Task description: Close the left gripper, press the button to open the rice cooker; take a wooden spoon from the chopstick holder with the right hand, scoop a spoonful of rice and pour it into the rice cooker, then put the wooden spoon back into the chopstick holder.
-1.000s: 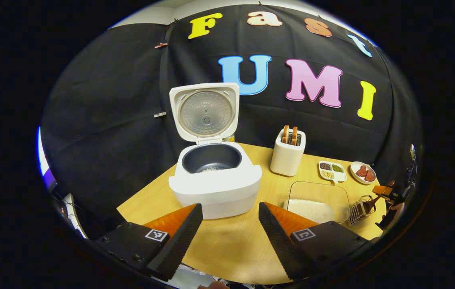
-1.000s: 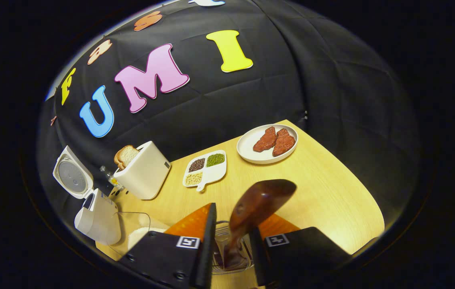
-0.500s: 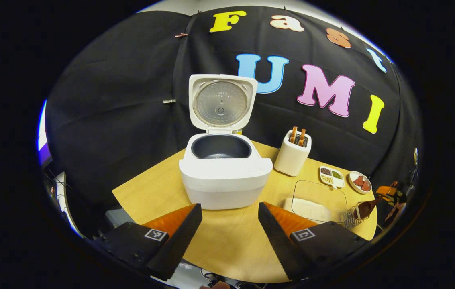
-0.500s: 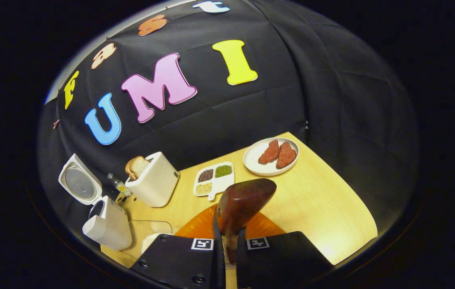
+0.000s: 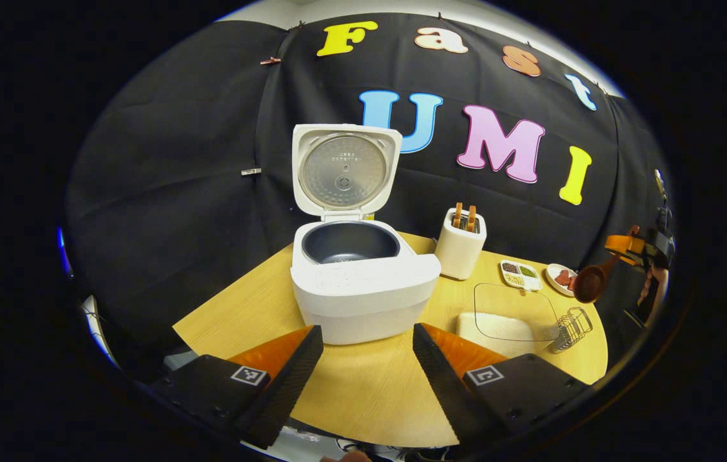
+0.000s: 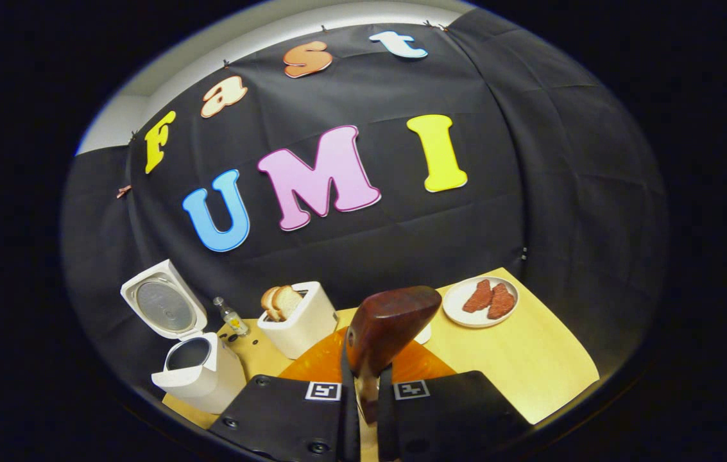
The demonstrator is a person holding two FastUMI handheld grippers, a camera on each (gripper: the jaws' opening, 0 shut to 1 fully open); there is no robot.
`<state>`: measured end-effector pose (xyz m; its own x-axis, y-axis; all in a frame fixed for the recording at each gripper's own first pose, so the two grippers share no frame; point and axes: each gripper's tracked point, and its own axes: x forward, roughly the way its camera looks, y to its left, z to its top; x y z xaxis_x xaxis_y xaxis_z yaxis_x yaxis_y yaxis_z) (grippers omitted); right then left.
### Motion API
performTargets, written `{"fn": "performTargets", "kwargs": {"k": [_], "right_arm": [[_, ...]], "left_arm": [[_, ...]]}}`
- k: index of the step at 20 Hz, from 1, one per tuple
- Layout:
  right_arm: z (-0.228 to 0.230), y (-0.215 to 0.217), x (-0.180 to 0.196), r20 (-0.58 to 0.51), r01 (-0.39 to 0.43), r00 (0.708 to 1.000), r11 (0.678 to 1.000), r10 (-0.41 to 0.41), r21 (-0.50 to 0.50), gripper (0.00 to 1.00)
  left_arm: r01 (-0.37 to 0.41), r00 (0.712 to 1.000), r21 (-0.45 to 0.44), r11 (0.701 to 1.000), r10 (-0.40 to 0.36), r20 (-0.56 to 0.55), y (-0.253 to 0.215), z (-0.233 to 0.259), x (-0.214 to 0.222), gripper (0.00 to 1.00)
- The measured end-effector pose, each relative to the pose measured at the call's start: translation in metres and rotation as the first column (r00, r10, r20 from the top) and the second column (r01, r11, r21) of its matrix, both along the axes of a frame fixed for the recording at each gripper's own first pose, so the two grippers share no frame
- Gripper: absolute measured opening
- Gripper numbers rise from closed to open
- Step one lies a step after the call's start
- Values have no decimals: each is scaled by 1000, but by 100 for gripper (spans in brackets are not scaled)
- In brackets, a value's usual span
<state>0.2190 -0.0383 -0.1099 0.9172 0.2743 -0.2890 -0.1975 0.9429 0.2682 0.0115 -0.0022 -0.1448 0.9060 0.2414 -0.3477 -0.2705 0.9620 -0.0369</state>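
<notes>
The white rice cooker (image 5: 363, 289) stands open on the wooden table, lid (image 5: 342, 170) upright and dark inner pot showing; it also sits at the left of the right gripper view (image 6: 199, 375). My left gripper (image 5: 366, 375) is open in front of it, fingers wide apart and empty. My right gripper (image 6: 366, 394) is shut on the wooden spoon (image 6: 389, 327), whose brown bowl rises above the fingers. In the left gripper view that spoon (image 5: 591, 282) hangs in the air at the far right, above the wire chopstick holder (image 5: 568, 327). A clear container of rice (image 5: 511, 317) lies beside the holder.
A white toaster (image 5: 462, 247) with bread slices stands right of the cooker. A divided dish of beans (image 5: 517, 273) and a plate of red meat (image 6: 480, 301) lie beyond it. A small bottle (image 6: 230, 316) stands behind the cooker.
My right gripper closed on the spoon handle and lifted the spoon up out of the chopstick holder. The left gripper stayed open and drew back slightly from the cooker.
</notes>
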Motion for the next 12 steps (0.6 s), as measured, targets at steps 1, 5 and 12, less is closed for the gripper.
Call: {"fn": "performTargets", "kwargs": {"k": [1,5,12], "right_arm": [[-4,15,-3,-3,-15,1000,1000,15,-4,15],[-43,56,-12,-20,-52,999,994,50,-95,15],[-112,79,-8,48,-17,998,937,36,-350,15]], "left_arm": [[12,1000,-5,1000,-12,-1,3,-3,-2,97],[61,998,-15,998,-61,-13,19,-10,-6,97],[113,988,-33,993,-116,-101,51,-56,-19,97]]}}
